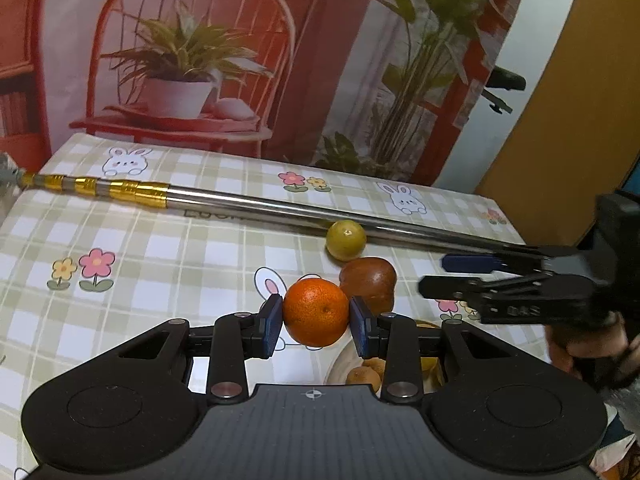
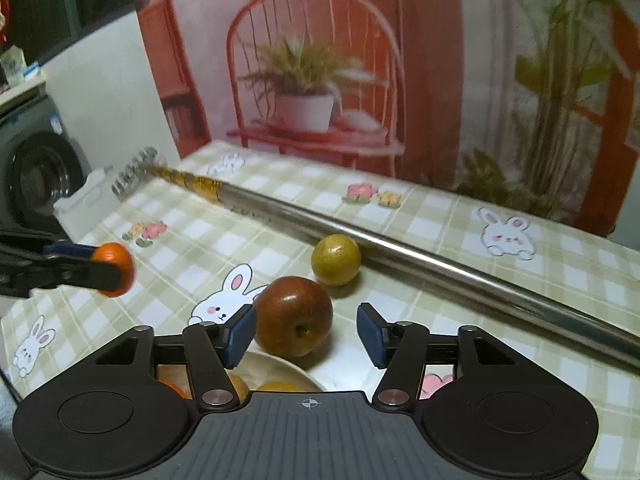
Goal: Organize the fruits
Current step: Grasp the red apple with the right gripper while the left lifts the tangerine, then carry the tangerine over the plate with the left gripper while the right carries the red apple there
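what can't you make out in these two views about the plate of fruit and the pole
- White plate: both wrist views, mostly hidden behind the gripper bodies; fruit count unclear.
- Long steel pole with gold bands: printed lettering blocked by its own shaft in the left view; far end blurred in the right view.
- Person's hand: left view, cut off by the right edge.

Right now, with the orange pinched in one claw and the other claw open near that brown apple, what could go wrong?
The orange is held only at its sides by the left gripper; it could slip out and fall. The right gripper is open, one pad already against the brown apple; a nudge might roll it into the green fruit beside the metal pole.
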### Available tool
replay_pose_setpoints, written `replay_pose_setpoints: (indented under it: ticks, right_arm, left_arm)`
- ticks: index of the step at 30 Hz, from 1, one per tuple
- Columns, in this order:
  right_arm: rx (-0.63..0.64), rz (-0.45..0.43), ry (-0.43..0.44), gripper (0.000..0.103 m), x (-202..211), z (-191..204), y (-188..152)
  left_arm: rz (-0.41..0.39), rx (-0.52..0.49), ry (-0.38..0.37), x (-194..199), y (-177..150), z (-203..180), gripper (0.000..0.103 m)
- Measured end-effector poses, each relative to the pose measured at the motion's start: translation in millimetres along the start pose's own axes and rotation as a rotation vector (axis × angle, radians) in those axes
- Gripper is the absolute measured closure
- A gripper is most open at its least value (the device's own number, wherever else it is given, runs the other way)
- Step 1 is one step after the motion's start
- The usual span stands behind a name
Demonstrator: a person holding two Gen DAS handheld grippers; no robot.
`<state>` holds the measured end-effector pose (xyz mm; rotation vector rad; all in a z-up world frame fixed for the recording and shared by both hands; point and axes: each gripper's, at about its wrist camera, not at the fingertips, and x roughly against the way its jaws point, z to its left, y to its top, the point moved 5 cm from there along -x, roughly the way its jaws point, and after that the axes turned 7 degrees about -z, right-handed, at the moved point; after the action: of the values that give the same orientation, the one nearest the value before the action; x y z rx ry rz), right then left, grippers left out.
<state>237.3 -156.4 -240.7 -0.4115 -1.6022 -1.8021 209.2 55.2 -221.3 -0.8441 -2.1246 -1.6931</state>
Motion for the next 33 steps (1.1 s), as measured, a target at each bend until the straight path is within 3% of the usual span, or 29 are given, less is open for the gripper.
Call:
replay_pose_setpoints:
  ticks: [2, 6, 14, 18, 33]
  right_arm:
    - [-0.003, 0.033, 0.011, 0.038, -13.0, 2.1, 2.0]
    - [-0.022, 0.099, 0.024, 0.031, -33.6, 7.7, -1.0]
    - [0.045, 0.158, -0.006, 0.031, -64.8, 19.5, -1.9]
    - [0.087, 0.186, -0.019, 0.036, -73.5, 23.0, -2.1]
    - [0.102, 0.186, -0.026, 0.040, -77.6, 22.5, -2.5]
  left_arm:
    - [-0.003, 0.008, -0.001, 1.4, -1.7, 2.1, 0.065]
    - [-0.013, 0.013, 0.001, 3.6, -2.5, 5.1, 0.065]
    - [-0.020, 0.025, -0.002, 4.6, -4.7, 6.8, 0.065]
    - [-0.022, 0.033, -0.002, 5.2, -5.9, 8.5, 0.065]
    - [-0.015, 0.037, -0.003, 3.6, -7.8, 8.1, 0.065]
